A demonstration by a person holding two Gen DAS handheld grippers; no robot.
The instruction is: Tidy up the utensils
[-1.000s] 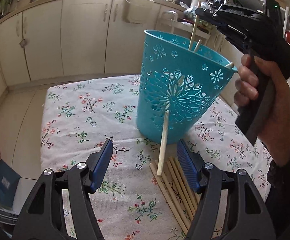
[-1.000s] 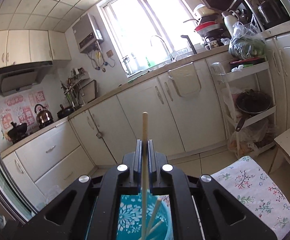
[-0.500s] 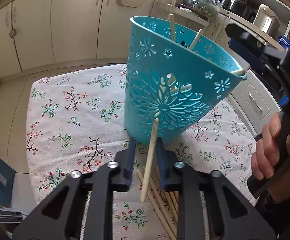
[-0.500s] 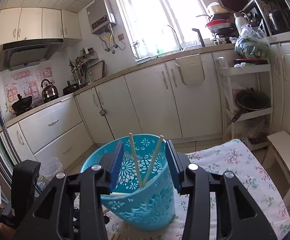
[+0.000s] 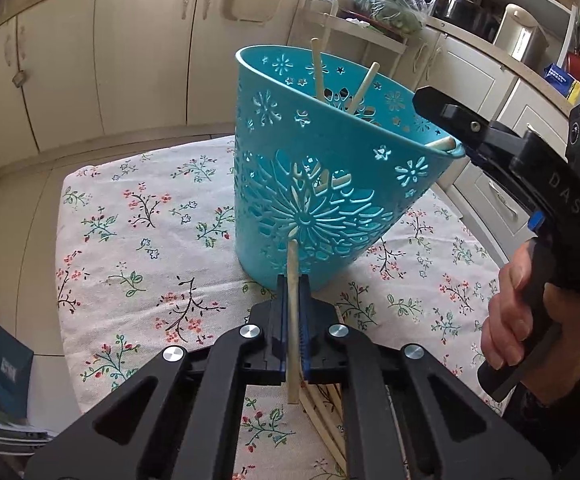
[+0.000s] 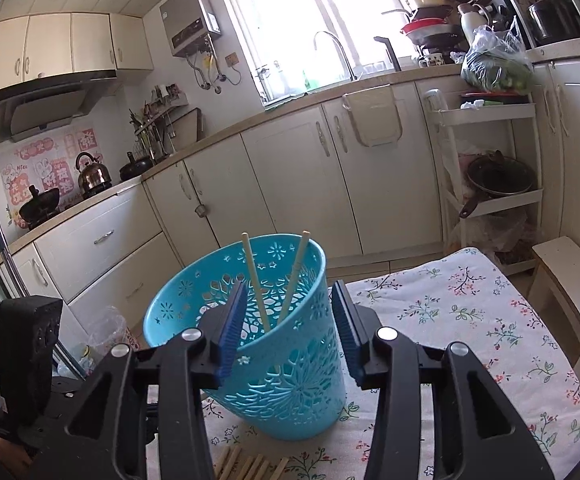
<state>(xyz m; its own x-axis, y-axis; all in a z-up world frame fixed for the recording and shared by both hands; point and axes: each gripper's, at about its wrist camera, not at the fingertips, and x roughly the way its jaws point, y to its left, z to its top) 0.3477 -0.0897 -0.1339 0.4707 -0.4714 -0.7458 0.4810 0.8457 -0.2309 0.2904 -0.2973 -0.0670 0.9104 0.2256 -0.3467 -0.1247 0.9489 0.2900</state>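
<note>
The left gripper point(image 5: 293, 322) is squeezing one pale wooden chopstick point(image 5: 292, 280), with its jaws pressed together on it. The chopstick is standing nearly upright, its top end reaching up in front of the tall blue plastic basket with flower-shaped holes point(image 5: 322, 184). In the left wrist view, the basket is sitting at 12 o'clock from this gripper, on the surface with the white flowery cloth point(image 5: 137, 232). Three more chopsticks are poking out of the basket's open top. A bunch of loose wooden chopsticks point(image 5: 326, 412) is lying flat on the cloth under the left gripper, at about 5 o'clock from the held one.

The right gripper point(image 6: 287, 320) is hanging over the near rim of the basket with its blue-padded jaws apart, and they have just been opening. Nothing is being pinched between them. In its own view, two chopsticks are leaning inside the basket at 12 o'clock. A person's hand point(image 5: 526, 320) is wrapping around the right gripper's black handle at 3 o'clock in the left wrist view.
</note>
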